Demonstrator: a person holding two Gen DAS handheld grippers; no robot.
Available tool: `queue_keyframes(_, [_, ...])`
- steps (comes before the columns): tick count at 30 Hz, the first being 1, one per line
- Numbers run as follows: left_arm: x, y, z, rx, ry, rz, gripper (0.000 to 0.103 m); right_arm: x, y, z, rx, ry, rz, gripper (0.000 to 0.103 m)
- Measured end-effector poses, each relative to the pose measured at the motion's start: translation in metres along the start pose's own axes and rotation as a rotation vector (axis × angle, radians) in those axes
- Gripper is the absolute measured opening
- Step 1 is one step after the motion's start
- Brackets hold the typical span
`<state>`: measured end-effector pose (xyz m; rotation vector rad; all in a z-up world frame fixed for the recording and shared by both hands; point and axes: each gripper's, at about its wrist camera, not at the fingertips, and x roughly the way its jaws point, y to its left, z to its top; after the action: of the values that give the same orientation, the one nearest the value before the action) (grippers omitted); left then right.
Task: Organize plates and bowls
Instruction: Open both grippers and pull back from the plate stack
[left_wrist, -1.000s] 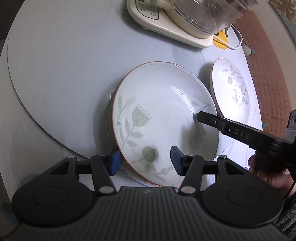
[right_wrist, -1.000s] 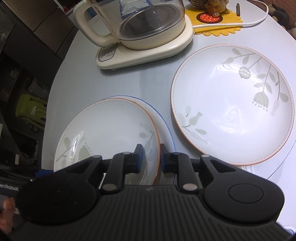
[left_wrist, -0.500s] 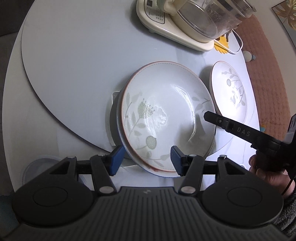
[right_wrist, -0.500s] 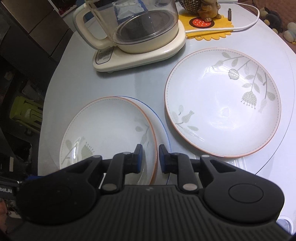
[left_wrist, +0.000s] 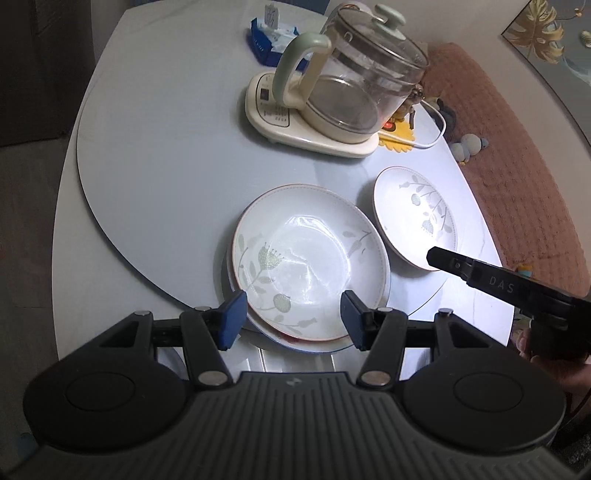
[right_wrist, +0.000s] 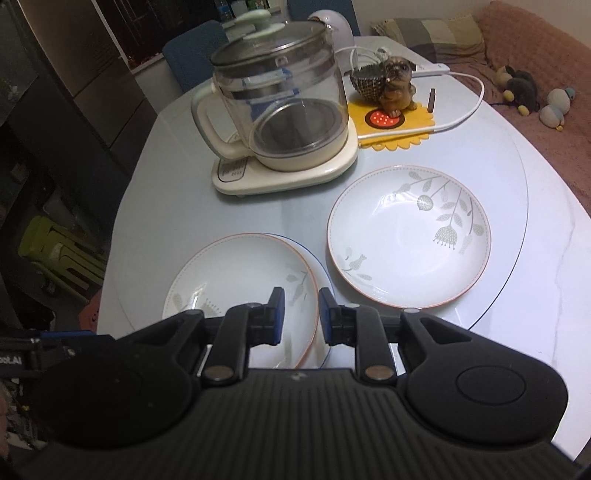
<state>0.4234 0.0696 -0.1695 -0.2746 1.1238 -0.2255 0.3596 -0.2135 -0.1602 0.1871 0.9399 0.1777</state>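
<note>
Now both grippers higher than a second ago; more of table (left_wrist: 155, 155) shows, kettle (left_wrist: 354, 85) fully in view. Left gripper (left_wrist: 291, 319) half spread, empty, above near rim of stacked plate (left_wrist: 310, 262); earlier its pads flanked that rim. Stack unchanged, near turntable's front edge, on blue-rimmed plate (right_wrist: 320, 269). Right gripper (right_wrist: 299, 314) narrowly parted, apparently empty. Second plate (right_wrist: 408, 236) alone, toward right edge.

Glossy glazed ceramic plates (left_wrist: 310, 258), clear glass kettle (right_wrist: 280, 107), smooth table (left_wrist: 166, 166).
</note>
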Motion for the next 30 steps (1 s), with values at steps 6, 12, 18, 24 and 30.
queue_keyframes(6, [-0.038,-0.016,-0.024,0.032,-0.073,-0.004,0.061,-0.05,0.013,-0.016,-0.005,-0.062,0.021,0.023])
queue_keyframes(12, [-0.067,-0.029,-0.052,0.045,-0.131,-0.011,0.061,-0.088,0.023,-0.037,-0.028,-0.103,0.033,0.024])
queue_keyframes(18, [-0.084,-0.041,-0.078,0.036,-0.151,-0.035,0.062,-0.111,0.028,-0.053,-0.049,-0.119,0.029,0.024])
queue_keyframes(24, [-0.085,-0.054,-0.093,0.041,-0.143,-0.053,0.062,-0.12,0.018,-0.061,-0.029,-0.113,0.027,0.024])
queue_keyframes(30, [-0.069,-0.072,-0.086,0.035,-0.132,-0.049,0.063,-0.116,-0.007,-0.045,-0.01,-0.106,0.021,0.025])
